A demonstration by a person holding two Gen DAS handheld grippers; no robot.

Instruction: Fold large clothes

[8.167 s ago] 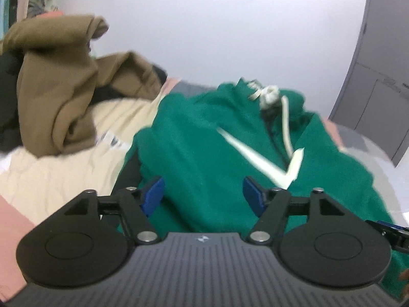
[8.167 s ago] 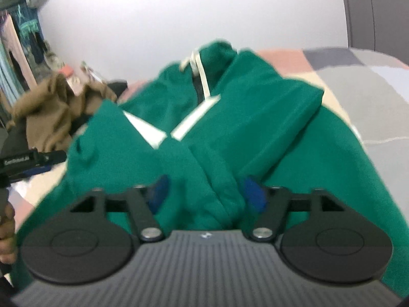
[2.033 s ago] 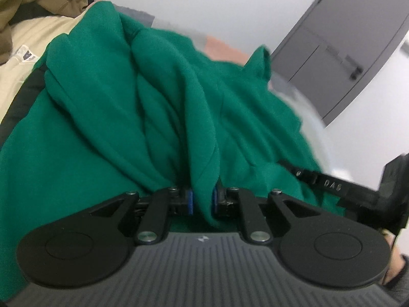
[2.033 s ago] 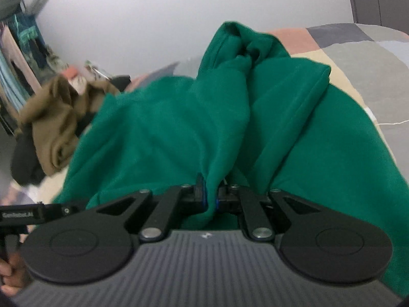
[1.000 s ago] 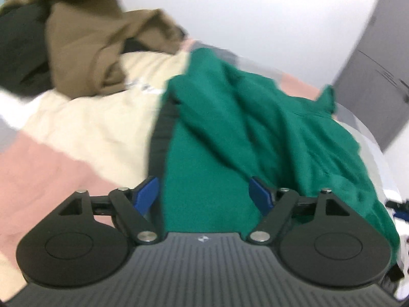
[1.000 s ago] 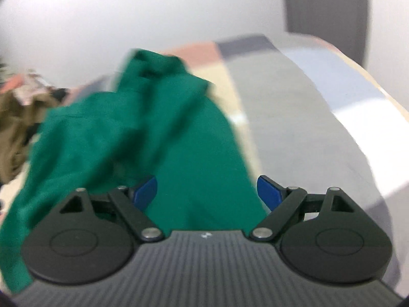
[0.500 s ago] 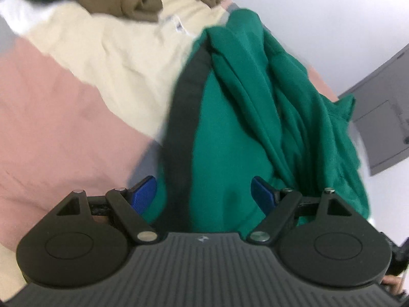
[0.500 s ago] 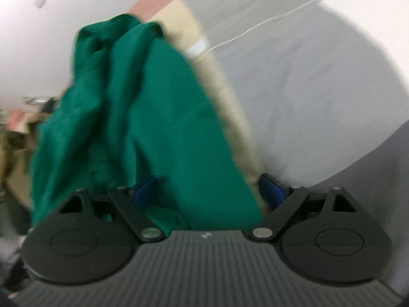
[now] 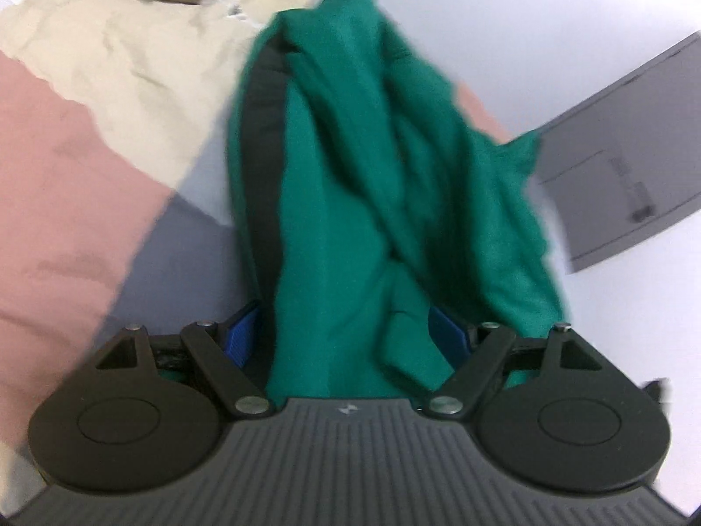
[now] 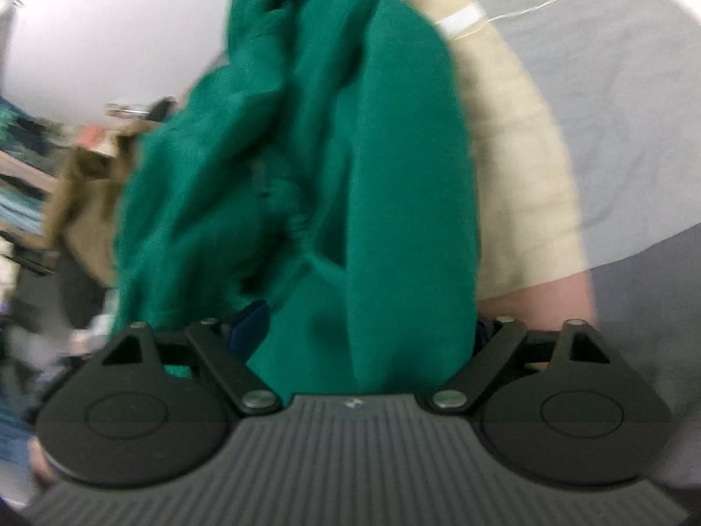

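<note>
Left hand-held gripper (image 9: 346,333) wide; right hand-held gripper (image 10: 368,328) closing.

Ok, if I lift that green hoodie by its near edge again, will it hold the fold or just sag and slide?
The green hoodie will probably sag: it lies in deep soft folds, bunched at the far end. It looks thick, so fairly heavy for cloth, and a grab would likely take several layers. On the quilted bedcover it should drag rather than slip. Both grippers' fingers stand wide.
</note>
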